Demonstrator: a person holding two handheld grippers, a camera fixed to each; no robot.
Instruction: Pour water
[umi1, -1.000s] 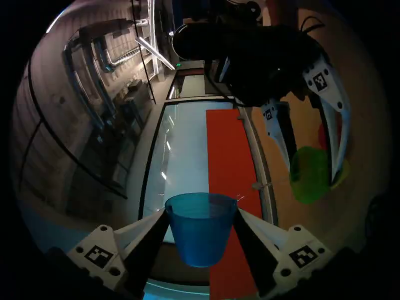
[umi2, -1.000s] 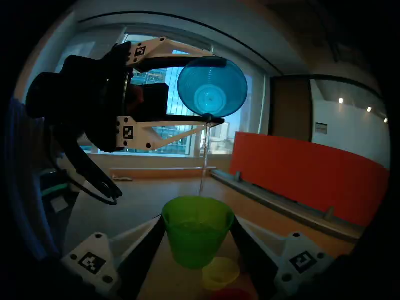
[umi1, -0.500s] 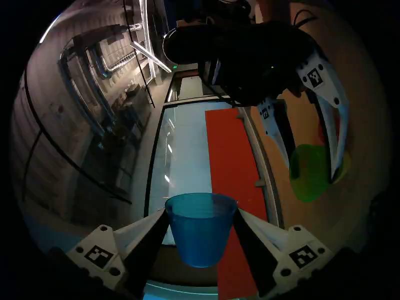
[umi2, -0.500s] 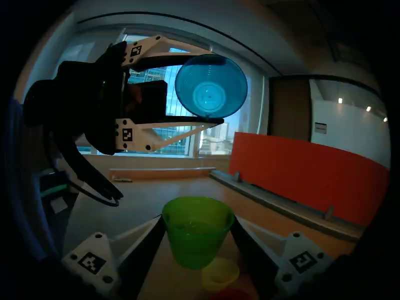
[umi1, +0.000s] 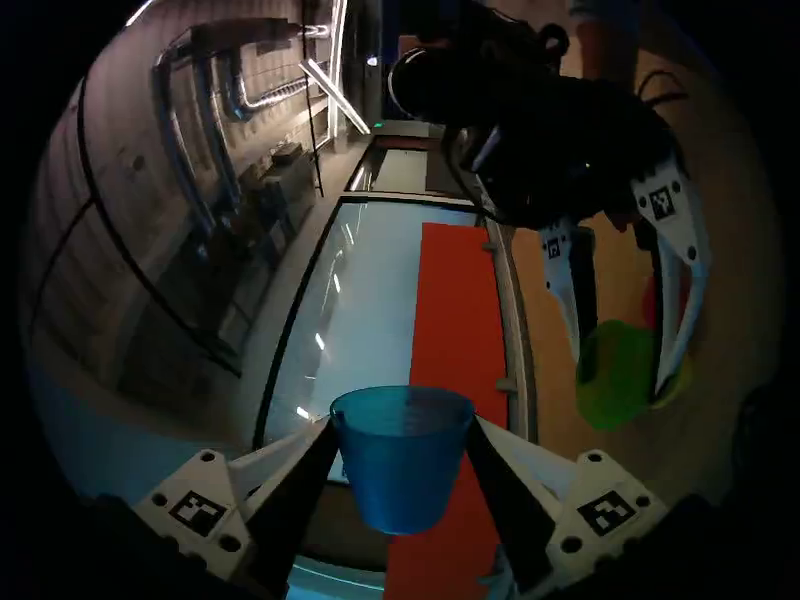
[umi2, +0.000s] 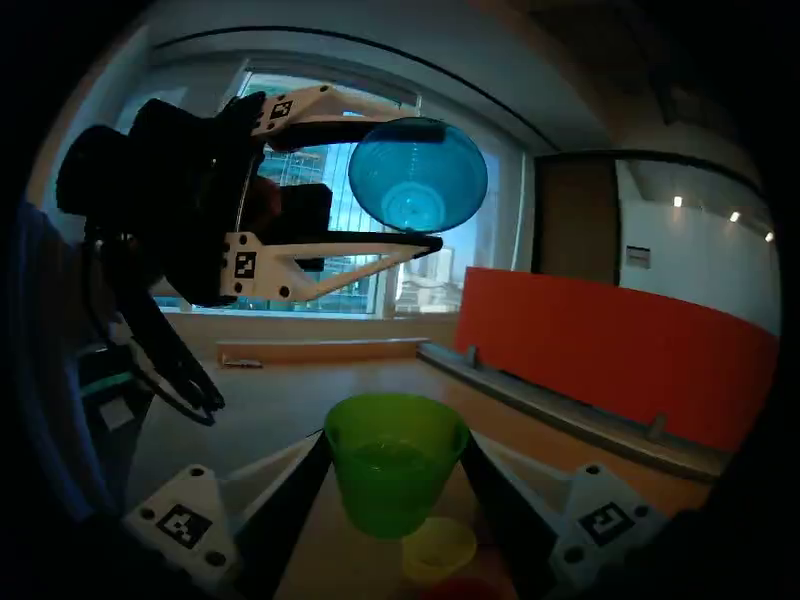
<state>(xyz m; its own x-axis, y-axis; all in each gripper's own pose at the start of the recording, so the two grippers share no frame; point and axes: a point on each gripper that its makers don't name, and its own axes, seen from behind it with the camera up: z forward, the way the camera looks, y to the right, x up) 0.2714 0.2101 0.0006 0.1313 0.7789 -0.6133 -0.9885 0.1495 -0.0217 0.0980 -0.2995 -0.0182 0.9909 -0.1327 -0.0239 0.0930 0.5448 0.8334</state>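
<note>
My left gripper (umi1: 400, 470) is shut on a blue cup (umi1: 402, 458), tipped on its side up in the air. In the right gripper view that blue cup (umi2: 417, 188) faces me mouth-first between the left gripper's white fingers (umi2: 330, 262), above and behind the green cup. My right gripper (umi2: 395, 470) is shut on an upright green cup (umi2: 395, 460) with water in it. In the left gripper view the green cup (umi1: 618, 372) hangs between the right gripper's fingers (umi1: 690, 270) at the right. No stream of water runs between the cups.
A wooden table (umi2: 290, 400) lies under the cups, with a yellow disc (umi2: 438, 546) and a red one (umi2: 455, 588) just below the green cup. A red partition (umi2: 620, 350) runs along the table's right side. Windows (umi2: 320, 190) stand behind.
A thin stream fell from the blue cup into the green cup one second ago; it has stopped. The blue cup has since turned slightly and shifted left.
</note>
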